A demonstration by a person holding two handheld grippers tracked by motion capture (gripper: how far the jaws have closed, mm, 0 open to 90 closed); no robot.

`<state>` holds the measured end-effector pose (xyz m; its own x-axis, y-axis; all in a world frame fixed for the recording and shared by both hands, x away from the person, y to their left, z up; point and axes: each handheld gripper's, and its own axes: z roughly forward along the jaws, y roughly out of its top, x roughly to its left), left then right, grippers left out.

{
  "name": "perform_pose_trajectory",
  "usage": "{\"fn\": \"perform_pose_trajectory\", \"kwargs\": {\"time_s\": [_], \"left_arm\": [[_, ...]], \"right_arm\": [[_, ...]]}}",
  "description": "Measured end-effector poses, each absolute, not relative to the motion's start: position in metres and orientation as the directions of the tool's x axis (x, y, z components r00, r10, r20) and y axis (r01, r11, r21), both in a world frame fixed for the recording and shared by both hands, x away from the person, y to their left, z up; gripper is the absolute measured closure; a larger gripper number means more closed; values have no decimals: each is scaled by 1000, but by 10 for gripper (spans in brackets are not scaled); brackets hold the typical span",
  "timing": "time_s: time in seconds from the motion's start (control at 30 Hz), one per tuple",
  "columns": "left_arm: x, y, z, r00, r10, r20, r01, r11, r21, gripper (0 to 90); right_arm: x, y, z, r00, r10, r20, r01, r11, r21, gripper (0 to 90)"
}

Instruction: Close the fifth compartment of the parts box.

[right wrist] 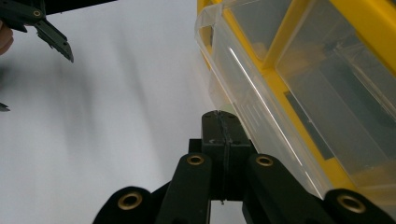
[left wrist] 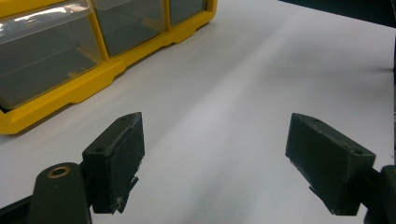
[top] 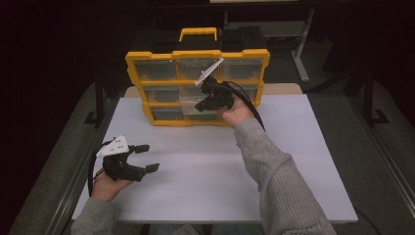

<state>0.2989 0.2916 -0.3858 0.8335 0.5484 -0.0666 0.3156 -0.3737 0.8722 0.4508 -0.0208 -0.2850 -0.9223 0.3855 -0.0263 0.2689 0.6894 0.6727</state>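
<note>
White table (top: 205, 166) — dark room

Left gripper (left wrist: 215, 158): its two black jaws rise from the bottom edge, set wide apart, nothing between them.
Pads (left wrist: 125, 154): dark and rough-faced, slightly frayed at the lower edges.
Table (left wrist: 243, 93): white and bare beneath the jaws, running away to the upper right.
Organizer (left wrist: 84, 79): a yellow-framed case standing on the table, up and to the left of the jaws, well apart from them.
Drawers (left wrist: 46, 56): clear plastic, set side by side in the organizer's frame; contents too dim to tell.
Background: dark beyond the table's far edge, opposite the organizer.
</note>
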Motion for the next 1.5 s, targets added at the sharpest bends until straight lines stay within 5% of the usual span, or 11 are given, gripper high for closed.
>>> {"fn": "perform_pose_trajectory", "kwargs": {"time_s": [1.5], "left_arm": [[299, 294, -385, 830, 553, -69, 318, -368, 874, 196]], "right_arm": [[465, -30, -276, -903, 429, -26, 309, 689, 656, 889]]}}
